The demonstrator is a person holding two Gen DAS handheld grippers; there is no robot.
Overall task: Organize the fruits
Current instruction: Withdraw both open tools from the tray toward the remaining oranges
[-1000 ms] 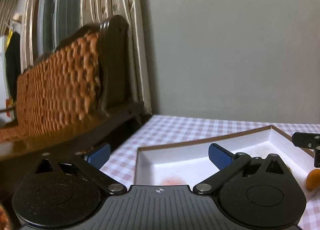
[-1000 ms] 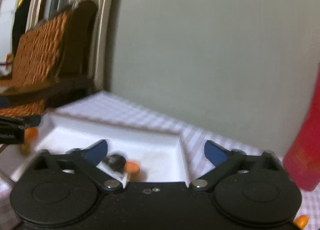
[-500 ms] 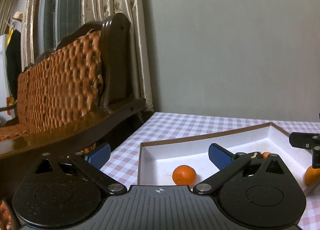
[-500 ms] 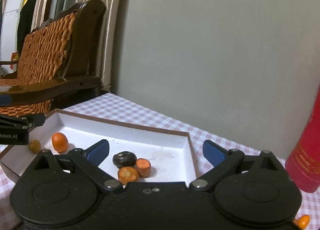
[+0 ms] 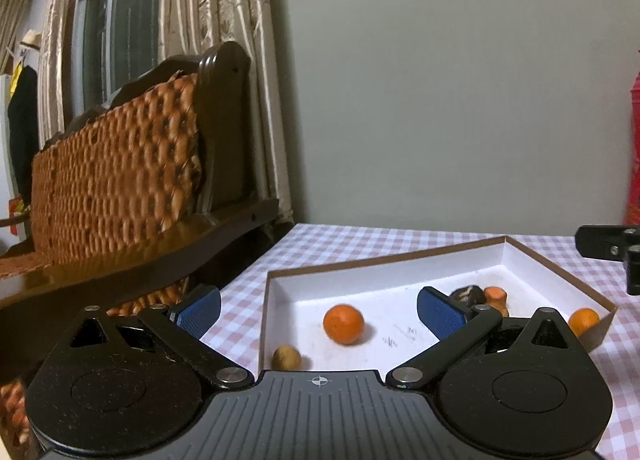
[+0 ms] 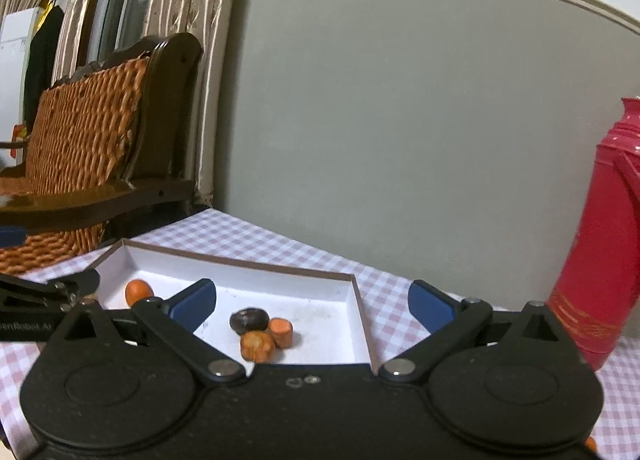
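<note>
A shallow white box (image 5: 384, 280) (image 6: 320, 292) with a brown rim lies on the checked tablecloth. In the left wrist view it holds an orange tangerine (image 5: 343, 324), a small brown fruit (image 5: 286, 357), a dark fruit (image 5: 466, 294) and a carrot piece (image 5: 496, 295). Another orange fruit (image 5: 583, 322) lies outside its right rim. The right wrist view shows the dark fruit (image 6: 249, 319), two carrot pieces (image 6: 258, 345) and the tangerine (image 6: 139, 290). My left gripper (image 5: 318, 308) is open and empty over the box's near corner. My right gripper (image 6: 312, 304) is open and empty above the box.
A wicker and dark wood chair (image 5: 120, 188) stands left of the table, by the curtains. A red thermos (image 6: 600, 244) stands at the right on the cloth. A grey wall runs behind the table. A small orange piece (image 6: 591, 443) lies at the lower right.
Both views have drawn back and lifted, so more of the box and its fruit shows. The tangerine came to rest in the box. The small brown fruit has come into the left view.
</note>
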